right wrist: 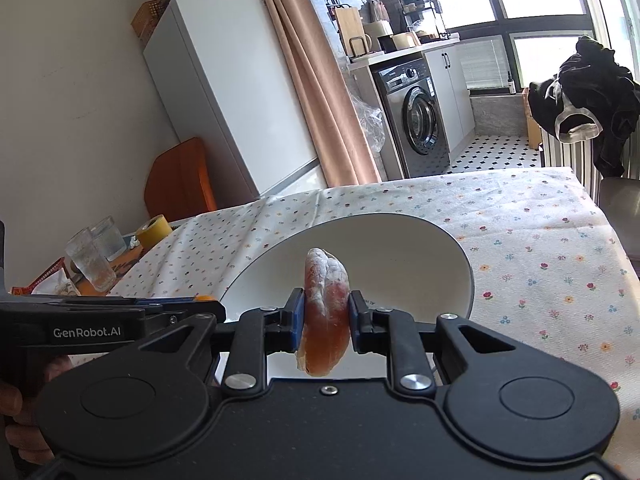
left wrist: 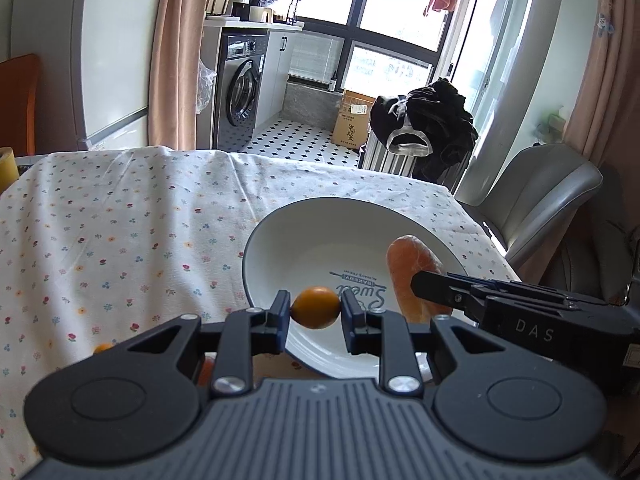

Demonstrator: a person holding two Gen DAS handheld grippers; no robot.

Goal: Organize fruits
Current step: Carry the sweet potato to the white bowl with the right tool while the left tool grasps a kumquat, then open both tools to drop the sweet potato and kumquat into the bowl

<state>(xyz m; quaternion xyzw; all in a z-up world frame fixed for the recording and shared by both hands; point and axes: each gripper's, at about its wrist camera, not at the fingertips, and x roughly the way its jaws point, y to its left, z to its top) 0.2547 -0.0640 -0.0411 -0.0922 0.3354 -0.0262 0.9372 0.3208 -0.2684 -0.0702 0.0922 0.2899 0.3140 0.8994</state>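
A white bowl (left wrist: 312, 236) with dark lettering inside sits on the flowered tablecloth. My left gripper (left wrist: 316, 309) is shut on a small orange kumquat (left wrist: 316, 307), held over the bowl's near rim. My right gripper (right wrist: 325, 314) is shut on a peeled orange citrus segment (right wrist: 325, 304) with white pith, held upright above the bowl (right wrist: 400, 248). In the left wrist view the same segment (left wrist: 412, 272) hangs over the bowl's right side, with the right gripper's fingers (left wrist: 444, 290) coming in from the right. Another small orange fruit (left wrist: 103, 347) lies on the cloth at the lower left, partly hidden.
The table's far edge (left wrist: 280, 158) drops to a tiled floor. A grey chair (left wrist: 552, 196) stands at the right. At the table's left end, drinking glasses (right wrist: 94, 254) and a yellow tape roll (right wrist: 155, 232) stand. A person's hand (right wrist: 24, 420) holds the left gripper.
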